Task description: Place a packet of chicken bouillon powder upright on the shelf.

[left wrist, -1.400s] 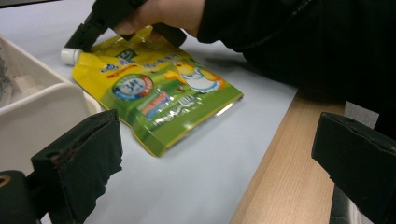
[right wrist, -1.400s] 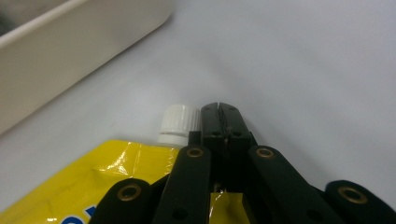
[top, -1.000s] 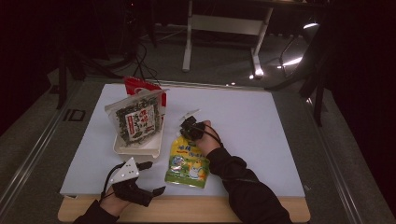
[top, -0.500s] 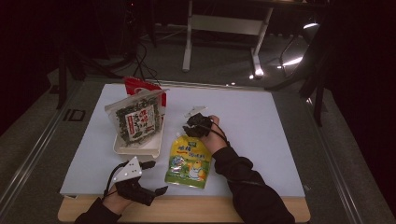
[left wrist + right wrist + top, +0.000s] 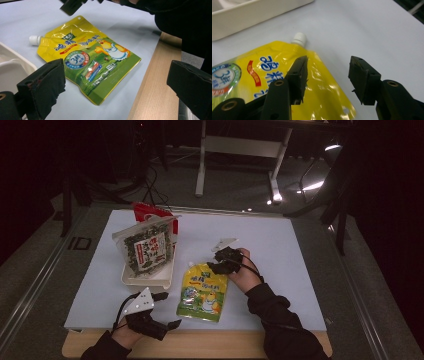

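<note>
A yellow-green spouted pouch (image 5: 202, 291) lies flat on the white table mat, its white cap (image 5: 299, 39) pointing toward the tray. My right gripper (image 5: 216, 264) hovers open at the pouch's top right corner (image 5: 329, 85), one jaw above the foil and the other over the mat. My left gripper (image 5: 167, 312) stands open at the table's front edge, left of the pouch (image 5: 90, 65), with nothing between its jaws. A seaweed snack bag (image 5: 146, 249) stands in a white tray (image 5: 147, 279).
A red packet (image 5: 145, 212) sits behind the seaweed bag. The wooden table edge (image 5: 150, 92) runs along the front. A table frame and cables stand on the dark floor beyond the mat. The mat's right half (image 5: 285, 255) is bare.
My right gripper has moved right and toward the pouch's top corner. The left gripper has barely shifted at the front edge.
</note>
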The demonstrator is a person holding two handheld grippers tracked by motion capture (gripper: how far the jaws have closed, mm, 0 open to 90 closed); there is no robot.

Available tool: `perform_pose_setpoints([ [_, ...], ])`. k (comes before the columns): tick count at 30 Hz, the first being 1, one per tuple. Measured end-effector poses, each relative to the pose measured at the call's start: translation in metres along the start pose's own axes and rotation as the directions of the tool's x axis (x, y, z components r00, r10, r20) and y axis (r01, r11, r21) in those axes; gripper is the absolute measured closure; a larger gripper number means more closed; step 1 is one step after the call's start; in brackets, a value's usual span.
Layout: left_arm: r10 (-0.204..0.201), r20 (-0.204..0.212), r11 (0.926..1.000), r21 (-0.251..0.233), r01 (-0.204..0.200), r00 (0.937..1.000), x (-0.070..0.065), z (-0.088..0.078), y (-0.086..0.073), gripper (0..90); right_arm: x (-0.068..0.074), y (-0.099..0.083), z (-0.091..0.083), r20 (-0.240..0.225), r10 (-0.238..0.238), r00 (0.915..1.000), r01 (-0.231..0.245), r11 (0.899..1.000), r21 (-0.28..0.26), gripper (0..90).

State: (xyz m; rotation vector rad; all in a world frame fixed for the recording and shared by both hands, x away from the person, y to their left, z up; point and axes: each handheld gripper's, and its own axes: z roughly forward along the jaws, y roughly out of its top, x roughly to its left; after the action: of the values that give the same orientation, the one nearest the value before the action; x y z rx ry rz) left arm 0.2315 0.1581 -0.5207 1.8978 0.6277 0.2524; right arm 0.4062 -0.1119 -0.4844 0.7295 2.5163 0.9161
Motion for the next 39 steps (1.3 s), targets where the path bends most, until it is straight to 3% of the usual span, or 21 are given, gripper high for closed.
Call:
perform_pose_setpoints([
  [4,-0.002,0.002,1.0,0.001,0.002,1.0,0.0,0.001,0.0,2.6,-0.008,-0.007,-0.014,0.021,0.035,0.9991,-0.035,0.999,-0.02,46.4],
  [6,-0.001,0.002,1.0,0.004,0.001,1.0,0.0,0.001,0.0,2.6,-0.013,-0.01,-0.021,0.001,0.074,0.9973,-0.074,0.997,-0.021,43.8],
  [12,0.0,0.005,1.0,0.008,0.0,1.0,0.0,0.002,0.0,2.6,-0.019,-0.021,-0.028,-0.023,0.122,0.9923,-0.121,0.992,0.018,43.3],
  [18,-0.003,0.009,1.0,0.009,0.003,1.0,0.0,0.003,-0.001,2.7,-0.026,-0.033,-0.017,-0.042,0.139,0.9894,-0.136,0.988,0.072,40.2],
  [28,-0.006,0.008,0.9999,0.012,0.006,1.0,0.001,0.003,-0.001,2.7,-0.037,-0.038,0.005,-0.079,0.159,0.9841,-0.144,0.976,0.163,36.0],
  [39,-0.005,0.006,0.9999,0.016,0.004,1.0,0.001,0.003,-0.001,2.7,-0.039,-0.038,0.02,-0.129,0.171,0.9767,-0.142,0.967,0.211,34.8],
])
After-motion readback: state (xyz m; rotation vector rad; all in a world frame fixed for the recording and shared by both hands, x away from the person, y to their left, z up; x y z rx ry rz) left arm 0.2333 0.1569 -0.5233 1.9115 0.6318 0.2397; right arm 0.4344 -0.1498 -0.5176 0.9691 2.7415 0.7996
